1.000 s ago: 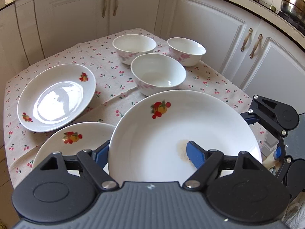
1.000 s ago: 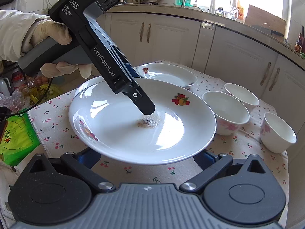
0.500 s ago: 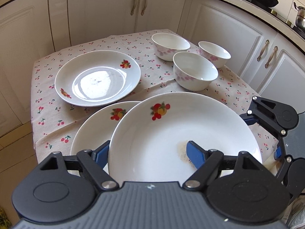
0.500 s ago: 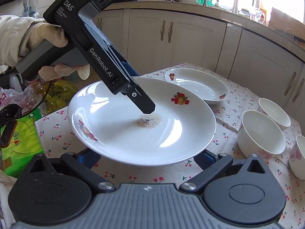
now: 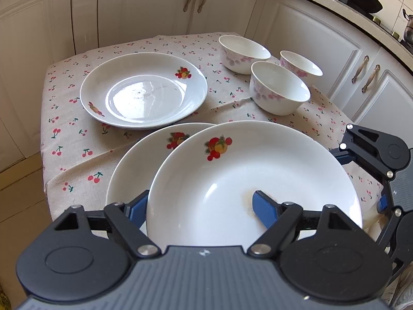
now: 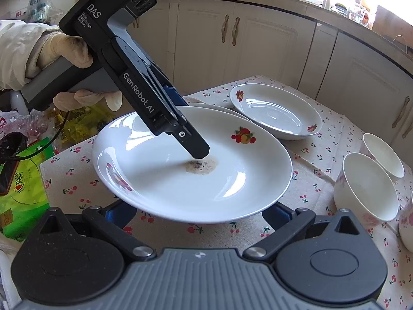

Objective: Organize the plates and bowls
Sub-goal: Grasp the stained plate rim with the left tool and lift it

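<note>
plates and bowls share a bench (image 5: 77, 139) covered by a cherry-print cloth (image 5: 67, 118). the left tongs (image 5: 200, 206) pinch the near rim of a white plate (image 5: 258, 170) with a fruit motif, one blue finger under the rim at its left edge, the other lying on the inner surface beside a small brownish smear (image 6: 202, 165). this held plate sits raised and tilted above the cloth, its far-left edge overlapping a second plate (image 5: 139, 160) that lies flat below it near the bench's front edge. a third plate (image 5: 143, 90) rests further back on the cloth, apart from the other two. three bowls with pink flower prints stand on the right half of the bench: the nearest bowl (image 5: 280, 87), a back bowl (image 5: 244, 54) and a right bowl (image 5: 300, 67), close together, whether touching i cannot tell.

in the right wrist view the gloved left hand (image 6: 69, 59) grips the handle of the left tool, whose upper finger comes down onto the plate's centre at the smear. the right tongs (image 6: 198, 213) are spread wide, one blue finger on either side beneath the near rim of the held plate; whether they touch it i cannot tell. white cabinets (image 5: 144, 7) stand behind the bench.
</note>
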